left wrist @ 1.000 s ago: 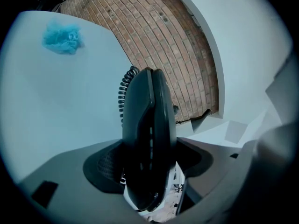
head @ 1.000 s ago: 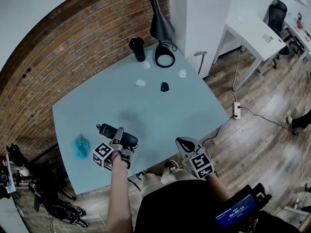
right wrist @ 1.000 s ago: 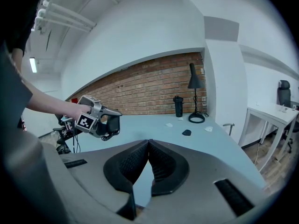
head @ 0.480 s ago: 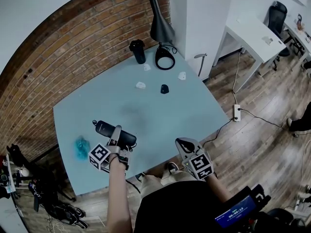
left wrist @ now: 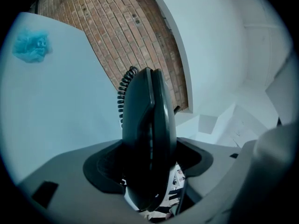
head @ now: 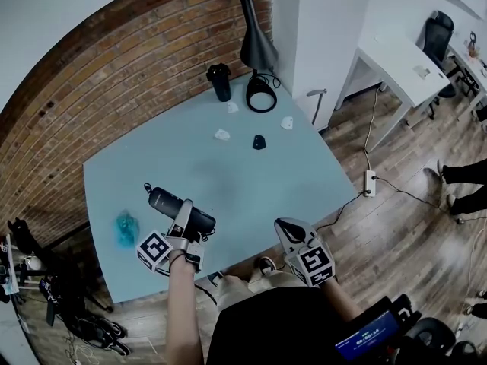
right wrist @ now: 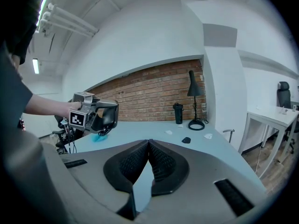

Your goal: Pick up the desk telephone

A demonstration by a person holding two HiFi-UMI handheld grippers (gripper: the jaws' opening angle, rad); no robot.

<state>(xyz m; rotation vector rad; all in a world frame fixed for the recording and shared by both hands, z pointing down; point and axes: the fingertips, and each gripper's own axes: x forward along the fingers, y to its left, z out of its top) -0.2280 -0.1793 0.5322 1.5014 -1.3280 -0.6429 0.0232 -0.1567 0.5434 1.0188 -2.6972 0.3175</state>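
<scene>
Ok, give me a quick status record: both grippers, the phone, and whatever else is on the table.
left gripper: shut on the black desk telephone with coiled cord
telephone: held off the pale blue table, judging by the right gripper view
right gripper: shut, empty, near the table's front edge
also on table: crumpled turquoise wad, black tumbler, black desk lamp

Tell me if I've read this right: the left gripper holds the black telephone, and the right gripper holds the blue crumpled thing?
Not quite. The right gripper holds nothing: the right gripper view shows its fingers closed together and empty. The blue crumpled thing lies on the table. The left gripper does hold the black telephone.
</scene>
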